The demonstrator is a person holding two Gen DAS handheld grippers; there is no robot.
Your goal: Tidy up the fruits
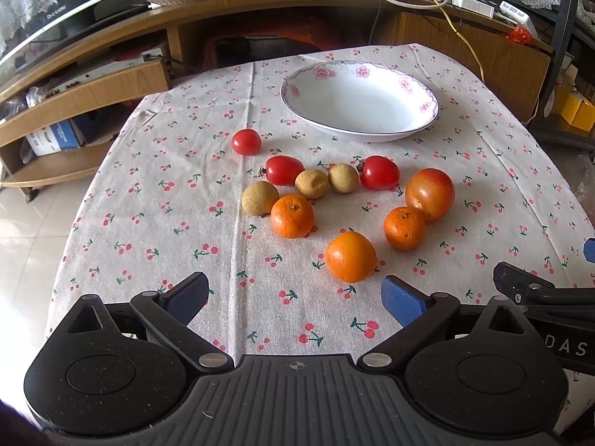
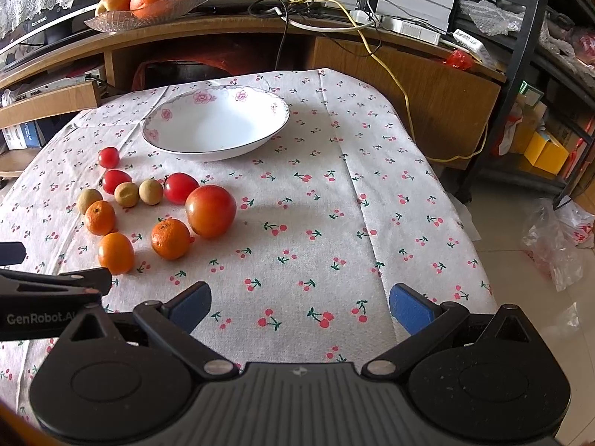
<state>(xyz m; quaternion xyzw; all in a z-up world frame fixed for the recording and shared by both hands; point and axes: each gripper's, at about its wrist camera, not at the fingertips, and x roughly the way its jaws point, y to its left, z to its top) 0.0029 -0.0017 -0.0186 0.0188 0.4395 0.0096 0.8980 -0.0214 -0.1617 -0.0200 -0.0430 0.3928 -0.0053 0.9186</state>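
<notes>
In the left wrist view, the left gripper (image 1: 295,295) hangs low over the near part of the table with its jaws spread wide and nothing between them; its fingers are matte black plastic links ending in flat blue pads (image 1: 403,299), mounted on a ribbed dark body. Ahead lies a woven cream tablecloth (image 1: 156,200) printed with small red cherries and creased down the middle. The fruit sits loose on it in a cluster: three smooth, glossy cherry tomatoes (image 1: 246,142), three dull tan longans (image 1: 311,183) with rough skins, three dimpled orange citrus fruits (image 1: 350,256), and one larger round fruit (image 1: 430,194), waxy and blushing red over yellow, touching one of the citrus. Beyond the cluster stands a shallow glazed white bowl (image 1: 424,93) with pink flowers round its rim, holding nothing. A black edge of the right gripper (image 1: 520,286) juts in at the right. In the right wrist view, the right gripper (image 2: 300,306) likewise has its blue-padded jaws wide apart and grips nothing, hovering over bare cloth to the right of the fruit. The cluster lies at the left, the large round fruit nearest, and the floral bowl stands behind it. Farther back, on a curved wooden cabinet (image 2: 409,70), a patterned glass dish (image 2: 111,22) carries big oranges, beside tangled cables.
</notes>
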